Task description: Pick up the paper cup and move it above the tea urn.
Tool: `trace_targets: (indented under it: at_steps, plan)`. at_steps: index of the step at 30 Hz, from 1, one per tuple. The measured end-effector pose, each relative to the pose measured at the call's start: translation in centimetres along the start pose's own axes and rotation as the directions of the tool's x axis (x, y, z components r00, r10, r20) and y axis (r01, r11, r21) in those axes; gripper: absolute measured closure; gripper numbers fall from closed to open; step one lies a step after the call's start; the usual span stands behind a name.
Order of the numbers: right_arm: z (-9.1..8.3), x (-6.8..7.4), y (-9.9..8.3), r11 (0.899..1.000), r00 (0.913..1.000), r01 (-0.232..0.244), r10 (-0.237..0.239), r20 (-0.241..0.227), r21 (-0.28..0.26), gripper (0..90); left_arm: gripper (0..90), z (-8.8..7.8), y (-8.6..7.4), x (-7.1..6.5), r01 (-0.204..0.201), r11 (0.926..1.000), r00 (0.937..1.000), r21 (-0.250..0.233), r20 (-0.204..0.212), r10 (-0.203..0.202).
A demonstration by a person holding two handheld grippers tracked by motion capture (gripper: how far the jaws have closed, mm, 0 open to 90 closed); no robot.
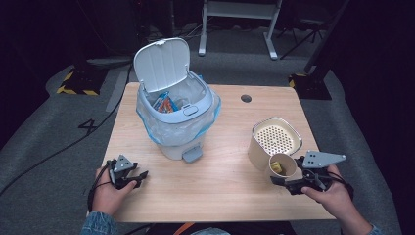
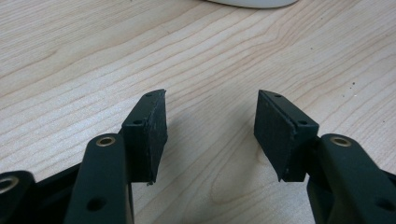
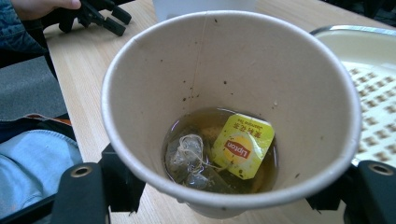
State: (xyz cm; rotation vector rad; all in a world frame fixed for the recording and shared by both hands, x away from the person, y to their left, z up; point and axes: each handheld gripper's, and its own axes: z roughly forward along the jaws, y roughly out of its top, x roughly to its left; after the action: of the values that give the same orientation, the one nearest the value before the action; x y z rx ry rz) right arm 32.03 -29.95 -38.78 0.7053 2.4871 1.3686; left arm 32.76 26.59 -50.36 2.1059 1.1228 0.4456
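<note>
A: Where was the cup point(image 1: 282, 165)?

B: It sat between the jaws of the right gripper point(image 1: 280, 180), just beside the strainer pot point(image 1: 274, 142), on the side nearer the person. The jaws were shut on the cup, one on each side.

A: What was in the cup?

B: A little brown tea at the bottom, a wet tea bag point(image 3: 187, 156) and its yellow tag point(image 3: 243, 144). The tag lay right next to the bag, both in the tea.

A: Was the cup straight up?

B: It leaned a bit, with its open top facing the gripper's camera.

A: And the left gripper point(image 1: 138, 177)?

B: It was far from the cup, across the table point(image 1: 225, 196) on the person's left. Its jaws were wide apart with nothing between them, just bare wood under them. The left hand point(image 1: 108, 194) held it low by the table.

A: What else was there?

B: A bin point(image 1: 176, 117) with its lid point(image 1: 161, 63) up, behind the left gripper and well apart from the cup. It had a blue bag point(image 1: 208, 120) in it and some wrappers point(image 1: 165, 104) inside
</note>
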Motion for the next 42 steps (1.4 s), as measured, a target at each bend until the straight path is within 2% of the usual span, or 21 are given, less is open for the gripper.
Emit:
trace_targets:
  at_steps: [6,14,29,37,42]
  plan:
    - [-1.3,-0.9,1.6,0.999,0.9994,0.028,-0.028,0.023,-0.02,29.8,44.4,0.0,0.0,0.0,0.0,1.0,1.0,0.0,0.0,0.0]
    - [-2.7,-3.0,3.6,0.998,0.9947,0.045,-0.04,0.095,-0.051,29.7,44.4,0.0,0.0,0.0,-0.001,1.0,1.0,0.0,0.0,0.001]
    - [-2.2,-8.0,5.7,0.998,0.9854,0.031,-0.022,0.169,-0.055,29.8,44.4,0.0,0.0,0.0,-0.001,1.0,1.0,-0.001,-0.002,0.001]
    - [-2.1,-10.0,6.5,0.994,0.9724,0.09,-0.075,0.221,-0.058,29.9,44.5,0.0,0.0,0.0,0.003,1.0,1.0,0.0,0.0,-0.003]
    - [-2.0,-10.9,6.8,0.985,0.9553,0.169,-0.154,0.252,-0.038,30.0,44.5,0.0,0.0,0.0,0.005,1.0,1.0,-0.004,-0.002,-0.005]
